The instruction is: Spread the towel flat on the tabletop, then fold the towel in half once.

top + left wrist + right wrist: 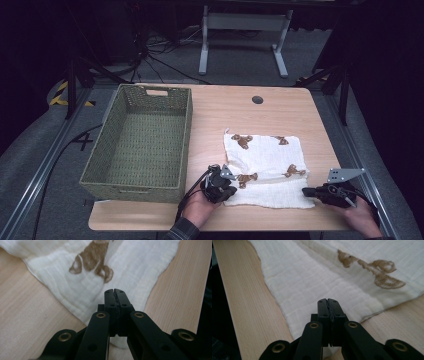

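White muslin cloth w/ brown bear prints lies flat on the light wood table, right half, toward the person's edge. It's partly folded: near strip doubled over, so the shape is a wide rectangle w/ long axis running left-right across the table, parallel to the near edge; short axis points away from the person. The far-left corner sticks out a bit toward the basket side. Left claw sits at the cloth's near-left corner, held in the left hand; in the left gripper view its jaws are pressed together over the cloth corner, fabric running under and between the tips, so it looks clamped on the cloth edge, though the pinch itself is mostly hidden by the jaws. Right claw is at the near-right corner, held in the right hand; the right gripper view shows jaws together too, w/ the cloth's folded edge passing beneath the tips, same likely pinch. Both claws are on the same long near edge, one per end, well apart. Bear print just ahead of each claw in its own view. Green woven basket stands on the table's left side, long axis front-to-back, beside the cloth but not touching. Round grommet hole near the table's far edge.
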A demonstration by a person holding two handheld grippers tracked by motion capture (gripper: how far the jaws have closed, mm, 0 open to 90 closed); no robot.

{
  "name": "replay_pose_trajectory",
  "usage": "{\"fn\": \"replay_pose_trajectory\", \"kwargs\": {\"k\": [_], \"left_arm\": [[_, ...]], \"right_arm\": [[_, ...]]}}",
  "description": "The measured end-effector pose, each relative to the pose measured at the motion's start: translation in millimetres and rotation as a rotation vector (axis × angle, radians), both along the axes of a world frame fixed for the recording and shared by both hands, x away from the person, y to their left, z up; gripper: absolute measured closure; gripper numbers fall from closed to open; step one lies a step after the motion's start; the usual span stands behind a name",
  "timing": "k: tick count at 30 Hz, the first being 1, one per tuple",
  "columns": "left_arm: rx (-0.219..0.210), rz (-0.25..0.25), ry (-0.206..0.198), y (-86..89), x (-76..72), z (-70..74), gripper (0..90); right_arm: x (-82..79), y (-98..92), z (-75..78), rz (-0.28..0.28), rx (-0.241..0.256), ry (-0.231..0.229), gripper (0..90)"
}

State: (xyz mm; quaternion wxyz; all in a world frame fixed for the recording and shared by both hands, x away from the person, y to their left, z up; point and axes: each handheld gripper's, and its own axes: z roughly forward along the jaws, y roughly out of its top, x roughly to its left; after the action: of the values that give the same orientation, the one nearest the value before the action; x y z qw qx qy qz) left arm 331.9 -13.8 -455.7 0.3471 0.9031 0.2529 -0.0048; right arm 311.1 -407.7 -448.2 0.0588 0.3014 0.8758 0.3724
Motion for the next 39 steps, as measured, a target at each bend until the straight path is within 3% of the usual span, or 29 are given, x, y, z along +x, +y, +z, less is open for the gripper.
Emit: {"fn": "replay_pose_trajectory", "kwargs": {"k": [3,6,12,16,20,24,27,33,38,39], "left_arm": [[0.024,-0.020,0.003,-0.9,-5.1,-1.7,89.7],[0.043,-0.033,-0.004,-0.4,-10.2,-0.7,89.7],[0.032,-0.044,0.002,5.2,-23.5,-1.9,89.7],[0.020,-0.047,0.030,11.3,-31.7,-2.4,89.7],[0.009,-0.043,0.027,11.7,-31.7,-1.1,89.6],[-0.017,0.004,0.002,9.6,-18.9,4.0,87.0],[-0.013,0.059,-0.013,6.2,-2.1,8.1,82.4],[-0.008,0.135,-0.046,1.1,23.2,10.2,74.5],[-0.009,0.197,-0.055,-3.0,50.0,16.6,69.9],[-0.006,0.191,-0.068,-3.3,54.8,17.8,69.1]], "right_arm": [[-3.2,1.5,-4.1,0.013,-0.034,0.014,89.6],[-8.0,1.4,-4.9,0.020,-0.036,0.018,89.6],[-16.3,-0.5,-5.6,0.031,-0.032,0.024,89.7],[-24.8,-3.3,-5.8,0.043,-0.020,0.040,89.8],[-28.2,-4.9,-5.6,0.050,-0.013,0.043,89.6],[-20.9,-7.2,2.3,0.009,0.019,0.001,87.2],[-3.3,-9.2,5.5,-0.037,0.014,-0.028,80.2],[22.7,-10.8,12.2,-0.075,0.017,-0.059,74.1],[47.3,-9.6,17.3,-0.088,0.013,-0.085,72.6],[54.1,-8.9,18.4,-0.093,0.010,-0.089,72.5]]}}
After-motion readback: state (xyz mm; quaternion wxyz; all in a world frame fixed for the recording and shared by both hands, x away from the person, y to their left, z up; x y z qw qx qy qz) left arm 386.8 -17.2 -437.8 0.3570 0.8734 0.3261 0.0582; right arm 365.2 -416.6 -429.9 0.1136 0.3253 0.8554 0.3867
